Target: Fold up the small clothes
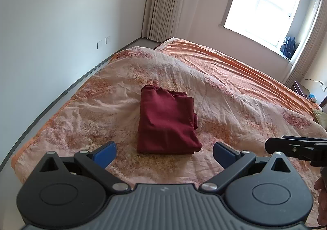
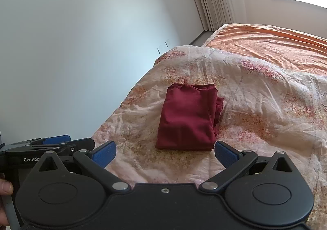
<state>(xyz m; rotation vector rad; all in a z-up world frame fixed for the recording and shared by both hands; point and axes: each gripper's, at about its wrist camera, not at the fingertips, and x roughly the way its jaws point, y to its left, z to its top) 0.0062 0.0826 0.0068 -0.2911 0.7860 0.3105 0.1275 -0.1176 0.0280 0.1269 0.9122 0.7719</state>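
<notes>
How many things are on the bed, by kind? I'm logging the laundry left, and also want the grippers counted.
Folded dark red garment: 1
Floral quilt: 1
Orange sheet: 1
Open grippers, held above the quilt: 2, left gripper and right gripper
Total: 5

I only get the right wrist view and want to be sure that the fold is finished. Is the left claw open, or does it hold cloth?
Observer: The left claw is wide open with nothing between its blue pads. The folded red garment lies free on the quilt just ahead of it.
Operator: Is anything else on the bed, off to my right?
Observer: The left wrist view shows no other clothes, only something olive, perhaps a cushion, at the far right edge.
Operator: My view cuts off the window. Is anything on the sill?
Observer: A dark blue bag stands at the sill's right end.
</notes>
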